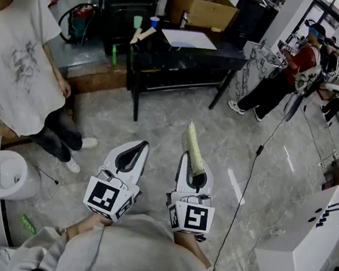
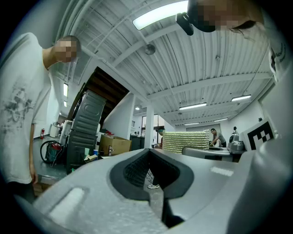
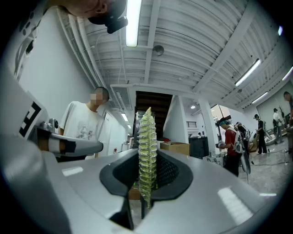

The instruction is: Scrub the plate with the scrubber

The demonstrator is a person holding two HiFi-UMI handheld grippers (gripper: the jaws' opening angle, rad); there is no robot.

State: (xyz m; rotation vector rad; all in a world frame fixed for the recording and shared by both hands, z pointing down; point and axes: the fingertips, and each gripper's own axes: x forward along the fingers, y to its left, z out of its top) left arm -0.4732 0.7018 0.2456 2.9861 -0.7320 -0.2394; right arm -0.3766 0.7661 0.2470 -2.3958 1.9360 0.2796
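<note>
Jaws of the left gripper (image 1: 138,149) are pressed together with nothing between them; through the opening behind the pads only the room shows. Those of the right gripper (image 1: 194,166) are clamped on the scrubber (image 1: 193,146), a yellow-green mesh pad that stands on edge between the pads and sticks out well past the tips. Both grippers are held side by side above a grey marble-patterned floor (image 1: 177,126), near each other but apart, and well short of the black table (image 1: 220,55).

On that table's far side sits an open cardboard box (image 1: 204,9) with something reddish showing above its rim; what it is cannot be made out. Near the table's left end stand a green cup (image 1: 137,22) and a blue cup (image 1: 154,22), close together; their contents are hidden from view. A flat white sheet-like thing (image 1: 189,39) lies on the tabletop in front of the box; whether it is the plate cannot be told.

A bystander in a white T-shirt (image 1: 18,62) stands at the left, beside a white toilet bowl (image 1: 0,171).
</note>
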